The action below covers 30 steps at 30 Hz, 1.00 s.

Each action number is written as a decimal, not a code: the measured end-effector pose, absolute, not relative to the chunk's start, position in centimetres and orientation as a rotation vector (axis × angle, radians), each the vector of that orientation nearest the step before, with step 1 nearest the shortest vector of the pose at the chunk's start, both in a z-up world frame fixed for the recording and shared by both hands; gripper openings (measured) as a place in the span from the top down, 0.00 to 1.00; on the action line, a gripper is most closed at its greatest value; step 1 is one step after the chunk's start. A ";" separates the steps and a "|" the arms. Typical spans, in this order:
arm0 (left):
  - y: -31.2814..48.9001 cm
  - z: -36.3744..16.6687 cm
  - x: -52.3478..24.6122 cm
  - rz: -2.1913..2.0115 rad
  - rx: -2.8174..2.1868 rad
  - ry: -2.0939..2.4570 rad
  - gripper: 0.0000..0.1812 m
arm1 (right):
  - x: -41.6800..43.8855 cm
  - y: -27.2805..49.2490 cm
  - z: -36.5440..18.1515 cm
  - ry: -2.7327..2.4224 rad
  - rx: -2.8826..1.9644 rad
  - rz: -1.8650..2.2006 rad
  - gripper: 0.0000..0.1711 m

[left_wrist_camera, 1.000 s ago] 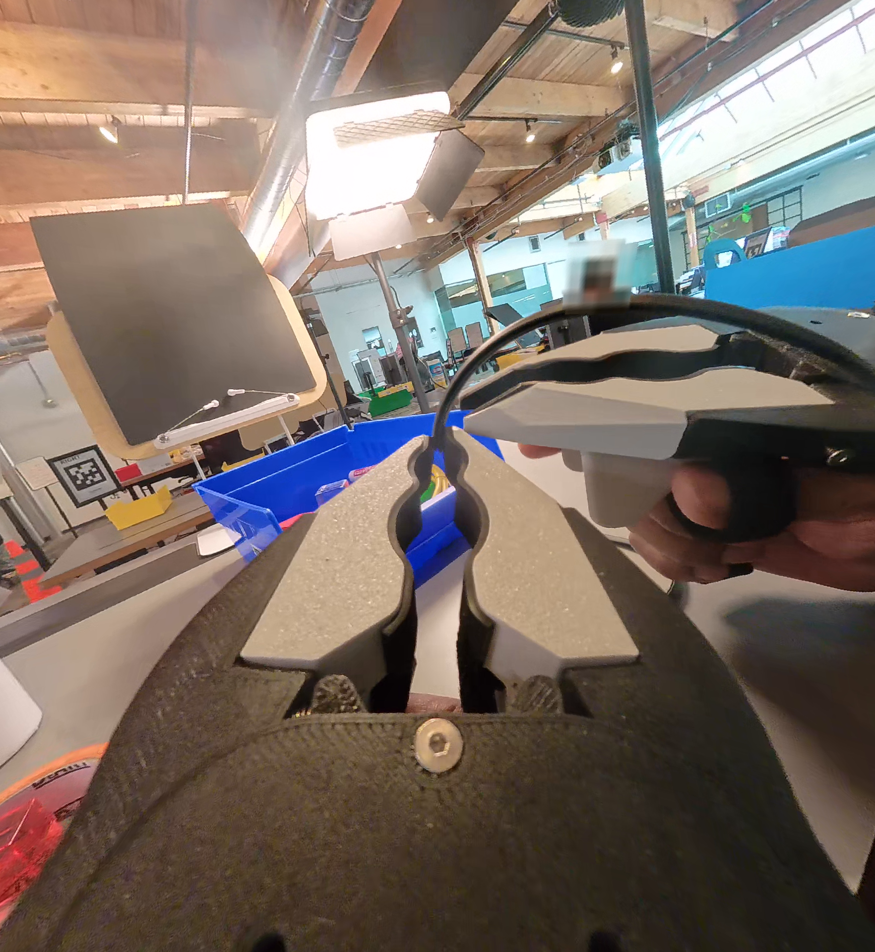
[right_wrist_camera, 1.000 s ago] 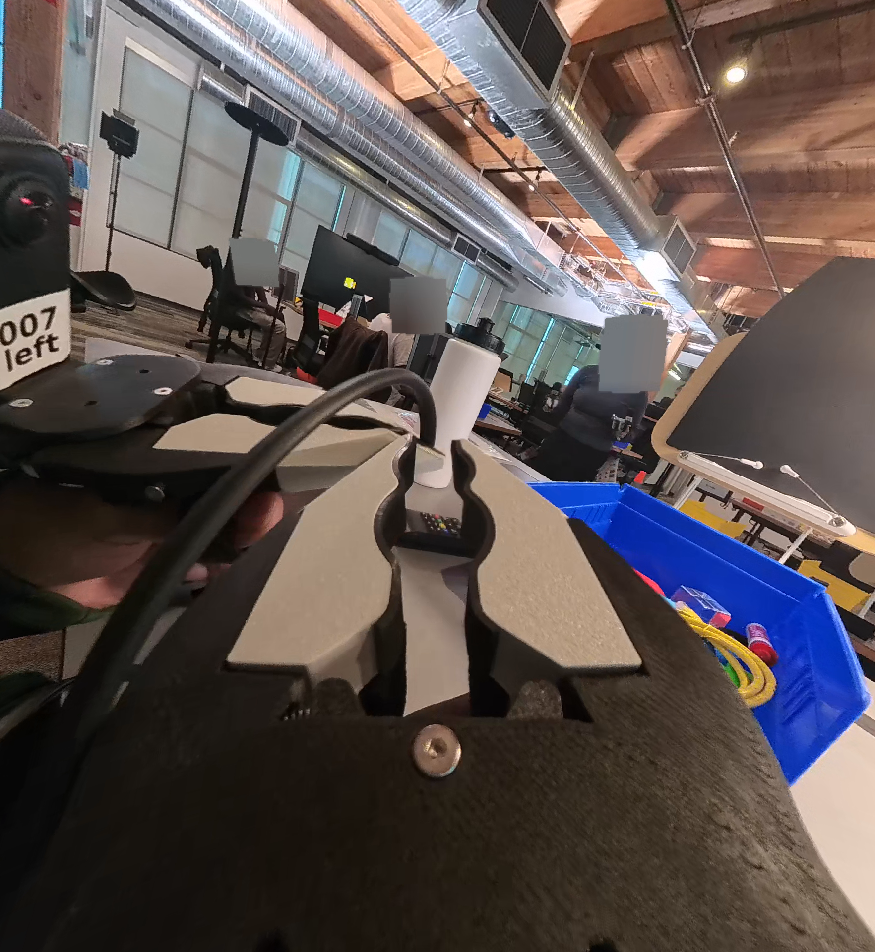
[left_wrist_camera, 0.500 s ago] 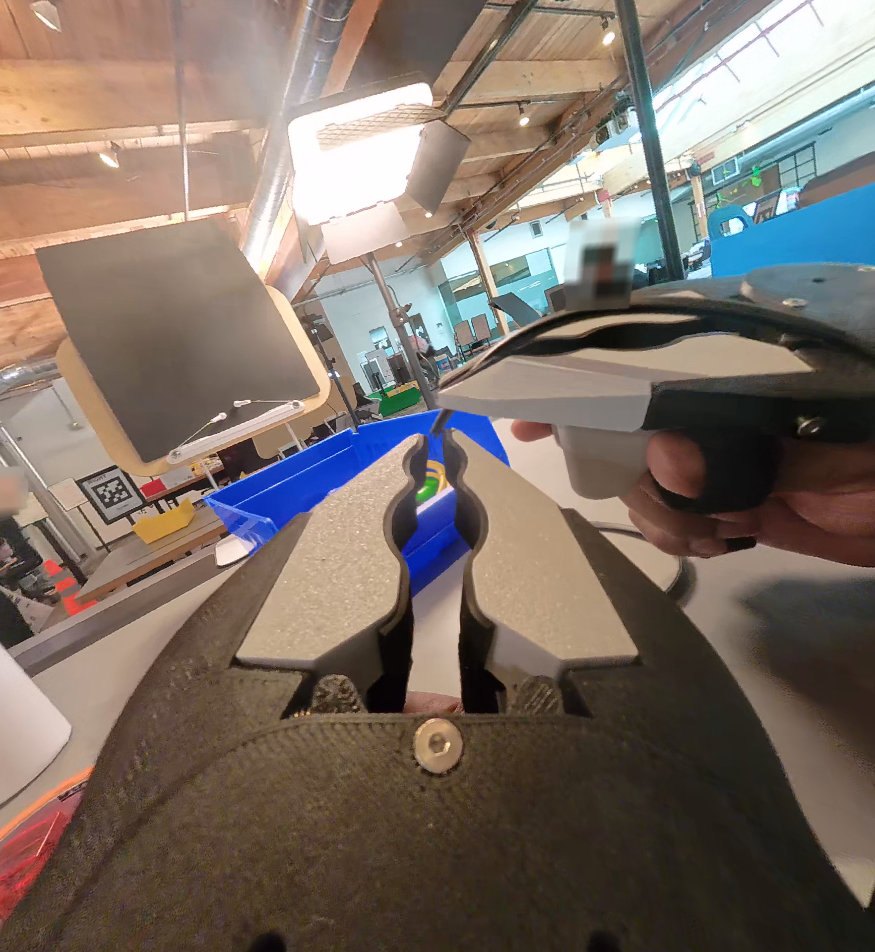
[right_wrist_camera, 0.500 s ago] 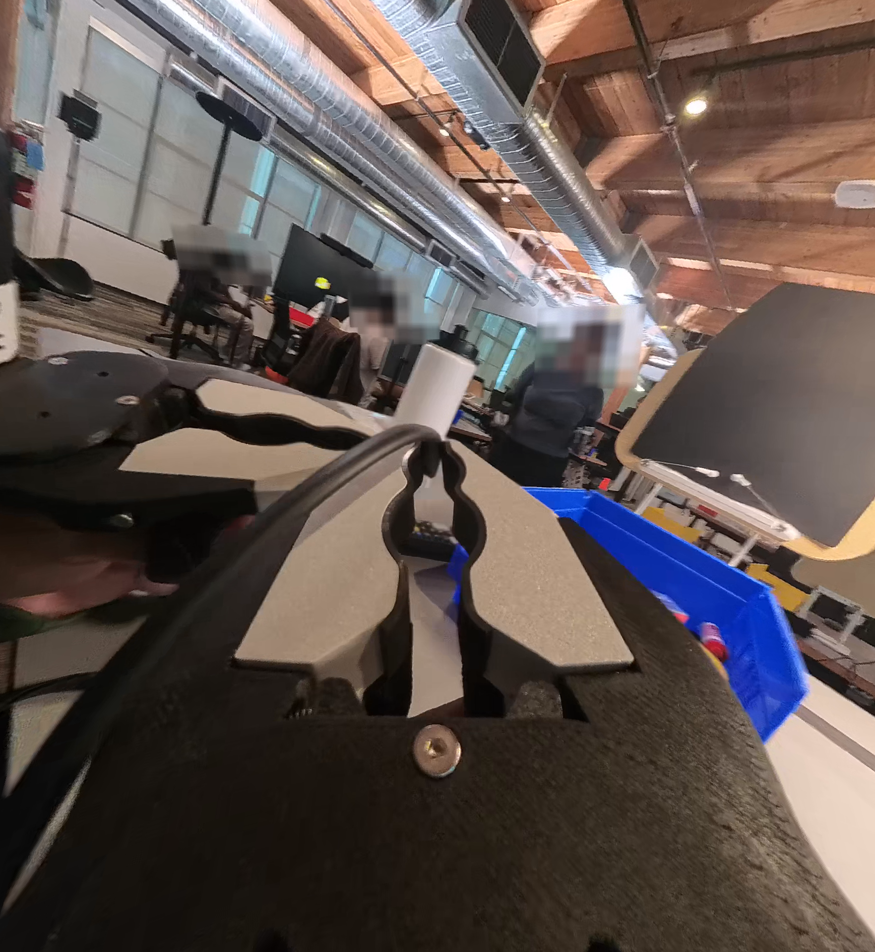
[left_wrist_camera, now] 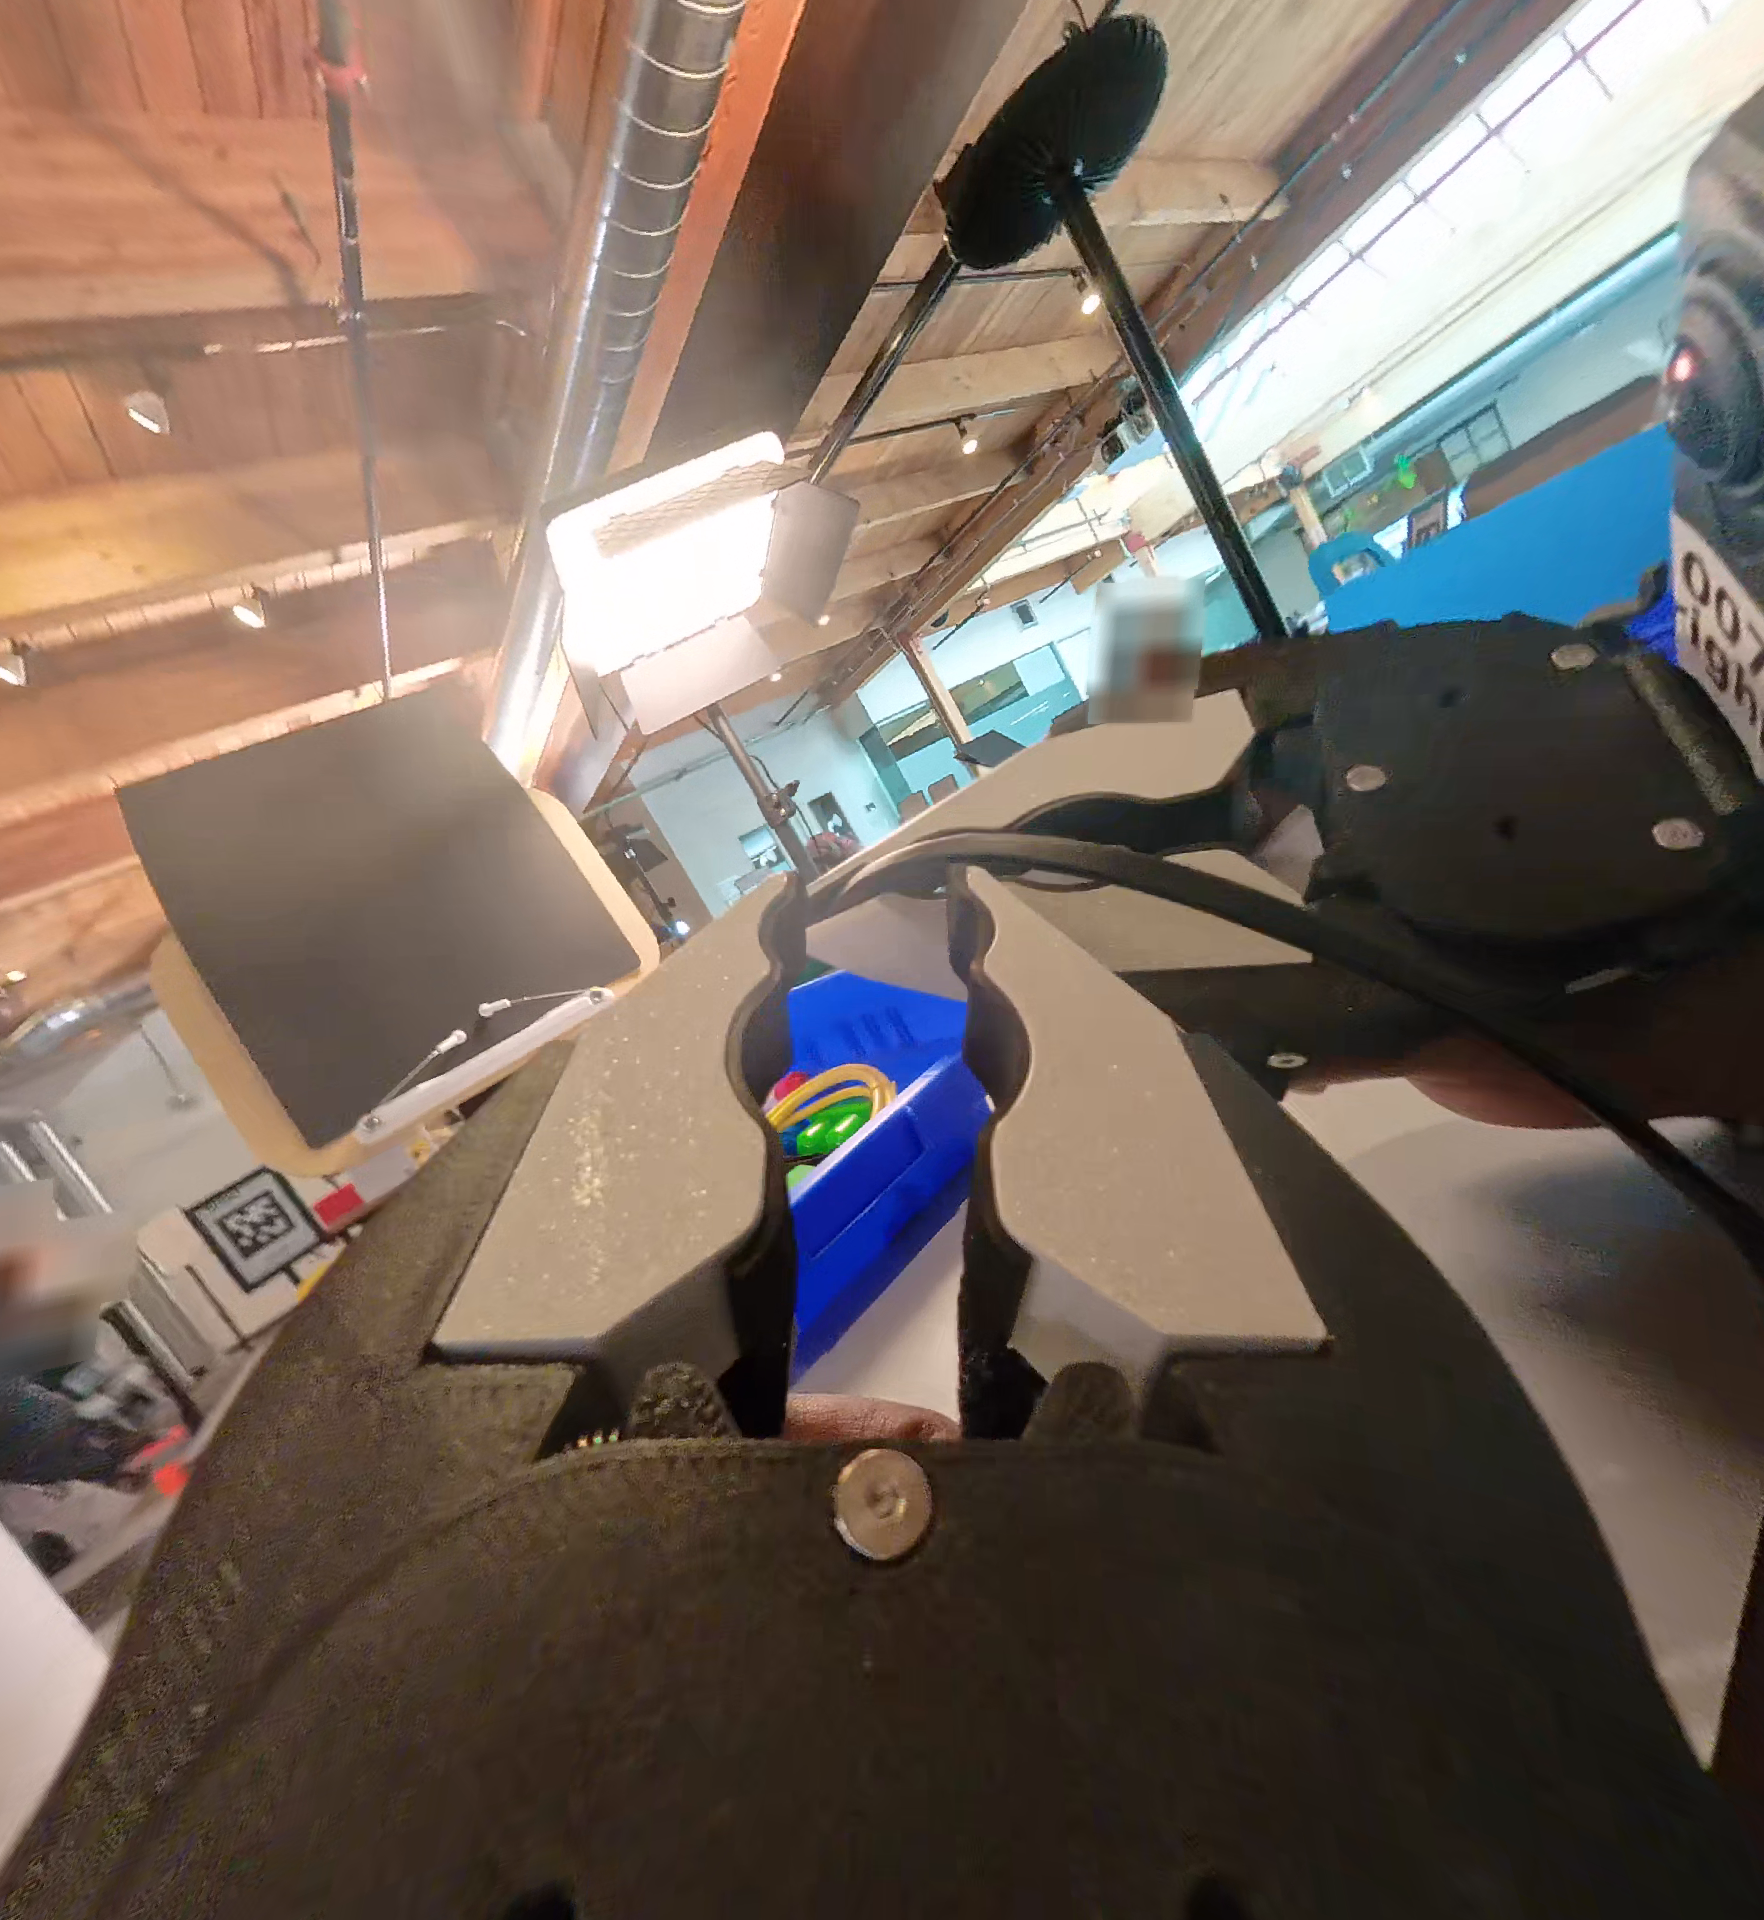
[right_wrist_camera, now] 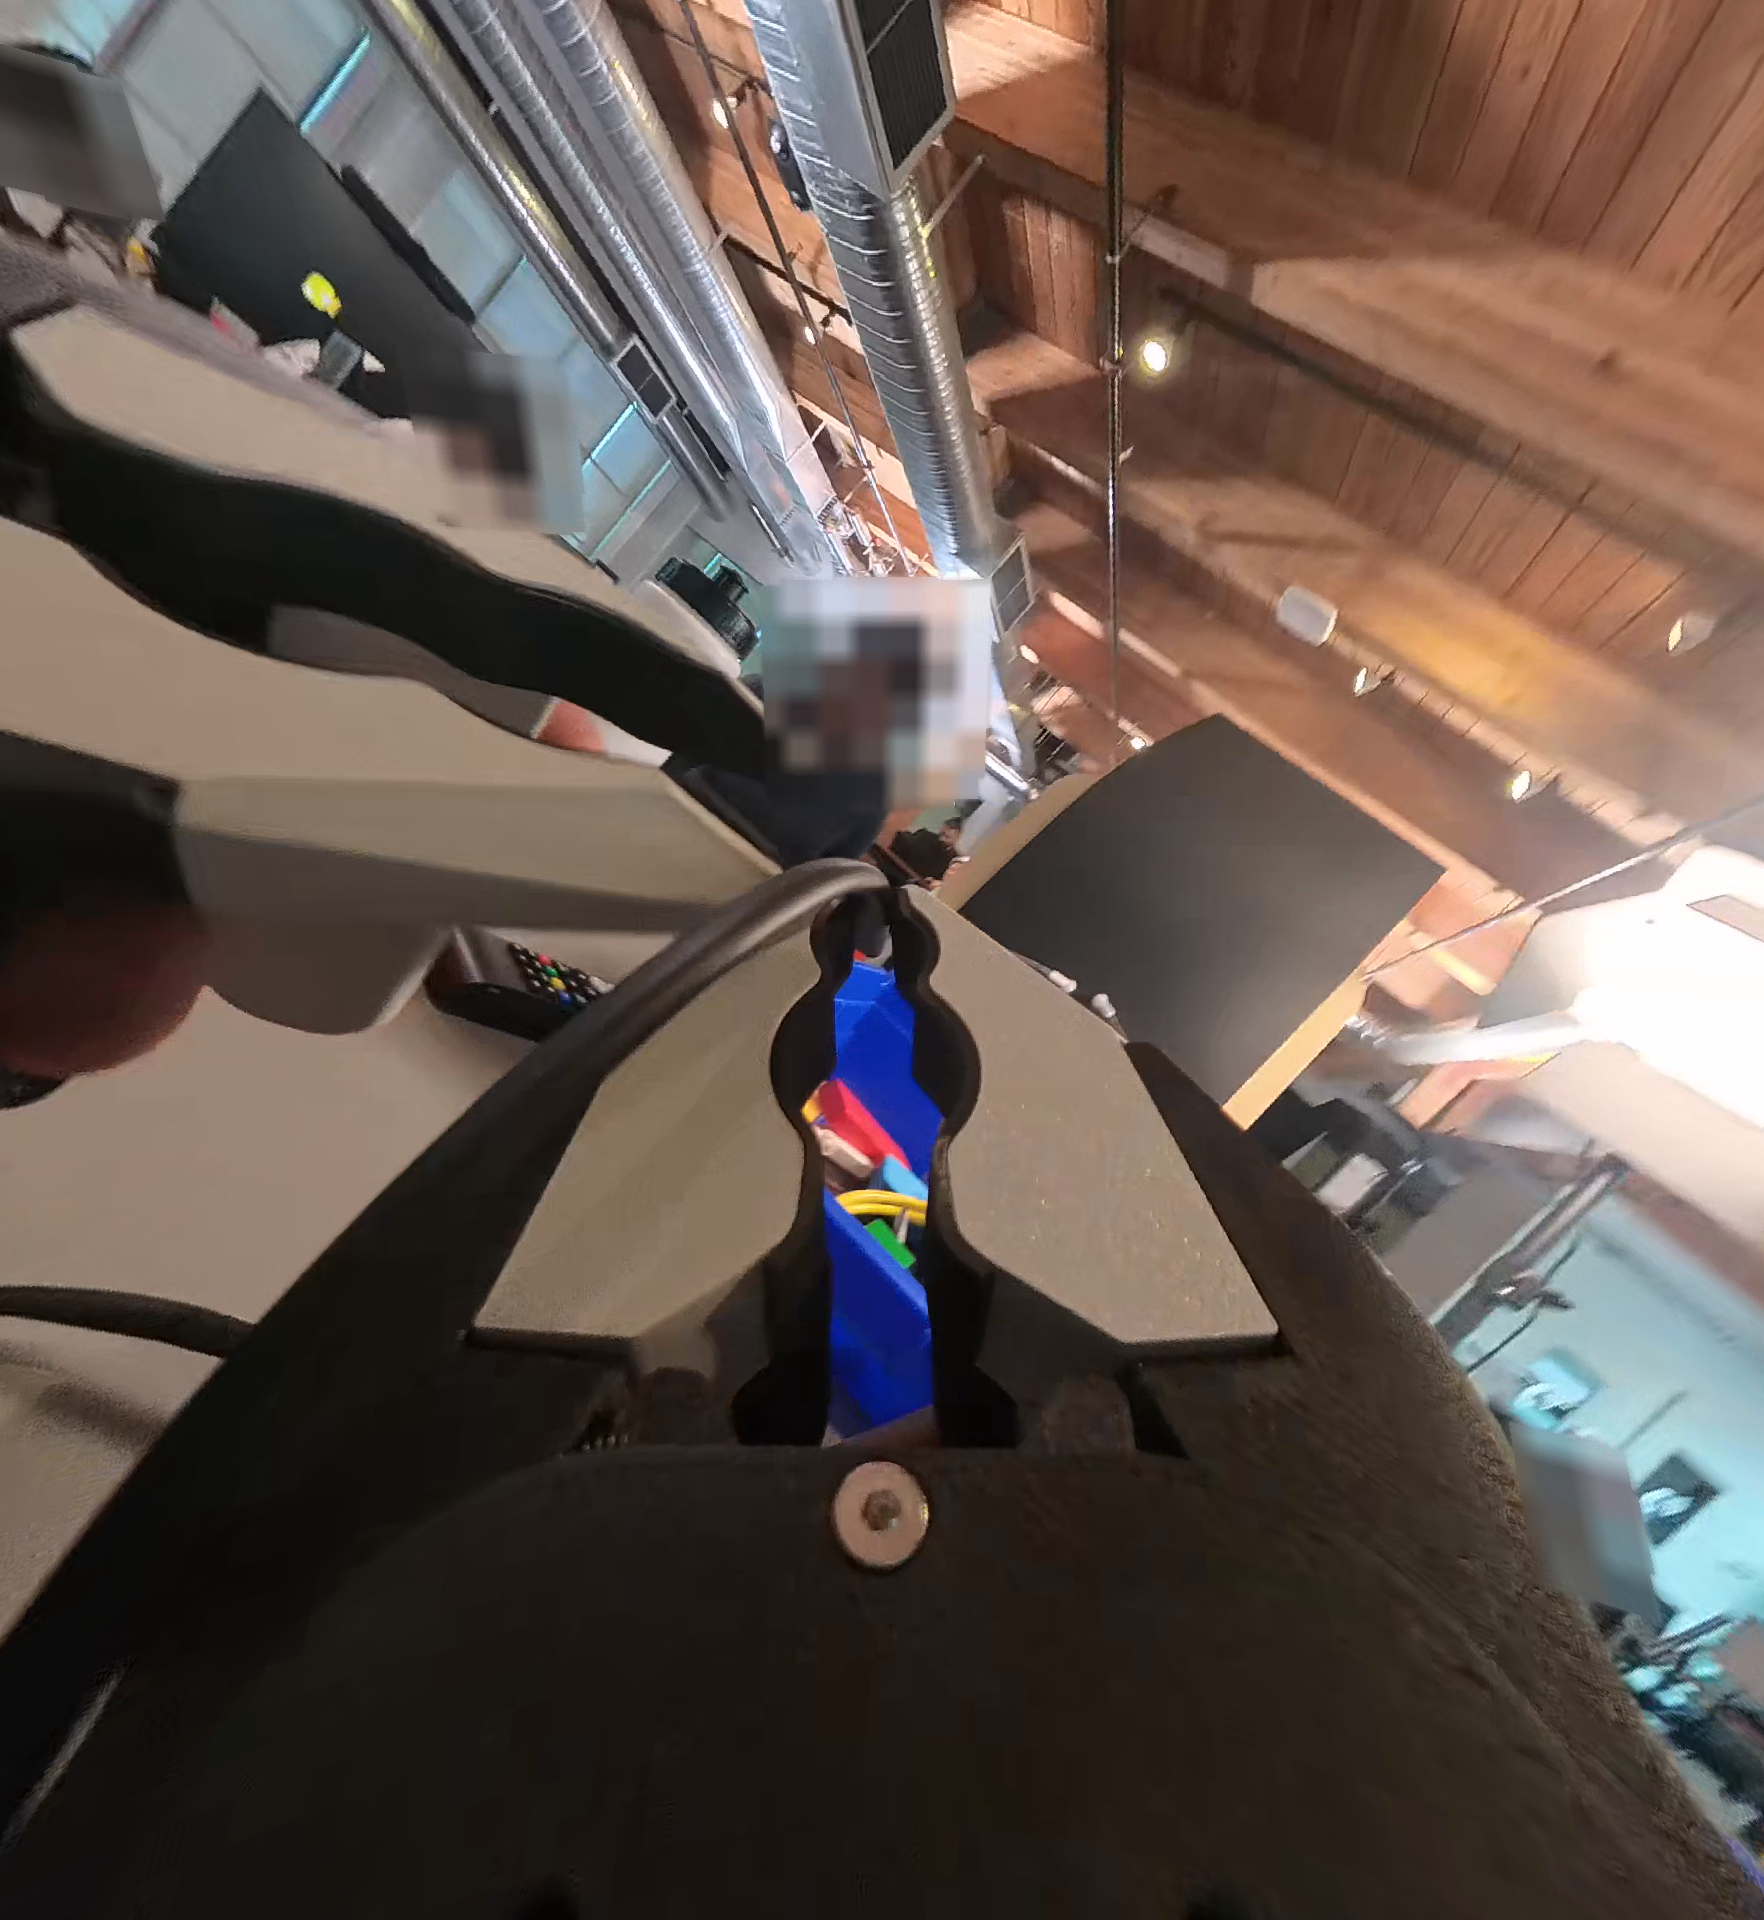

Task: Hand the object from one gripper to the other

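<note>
The left gripper [left_wrist_camera: 873, 894] has its fingers spread, and the black cable [left_wrist_camera: 1221, 883] crosses the gap at the tips, touching the left tip. The right gripper [right_wrist_camera: 883, 902] pinches that cable [right_wrist_camera: 649, 997] between nearly closed fingertips. Both grippers tilt upward toward the wooden ceiling, tips close together. A hand [left_wrist_camera: 1543, 1081] grips the right tool's handle, partly hidden. The blue bin [left_wrist_camera: 857, 1174] shows through the gap. The right wrist view is blurred.
</note>
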<state>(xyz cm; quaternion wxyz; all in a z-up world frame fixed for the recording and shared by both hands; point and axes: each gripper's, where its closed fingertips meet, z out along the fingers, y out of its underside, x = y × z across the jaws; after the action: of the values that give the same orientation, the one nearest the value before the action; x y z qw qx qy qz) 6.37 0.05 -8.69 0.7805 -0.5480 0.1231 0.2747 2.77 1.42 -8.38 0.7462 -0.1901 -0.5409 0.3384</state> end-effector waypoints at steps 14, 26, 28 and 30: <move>0.6 -9.4 7.2 0.795 -1.188 0.368 0.93 | 2.6 0.8 -8.8 -1.180 -0.321 0.559 0.97; 0.9 -9.8 7.1 0.912 -1.209 0.400 0.97 | 2.4 1.1 -9.0 -1.166 -0.290 0.437 0.96; 0.7 -9.5 7.0 0.881 -1.203 0.379 0.98 | 2.4 1.0 -9.2 -1.188 -0.316 0.516 0.96; 0.4 -9.2 7.0 0.815 -1.193 0.355 0.99 | 2.4 1.0 -9.2 -1.207 -0.348 0.602 0.96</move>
<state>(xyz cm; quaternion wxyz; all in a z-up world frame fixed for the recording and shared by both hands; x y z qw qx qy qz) 7.02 0.42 -9.17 0.7358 -0.5430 0.1617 0.3709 2.36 0.99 -9.22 0.7670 -0.1601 -0.5560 0.2774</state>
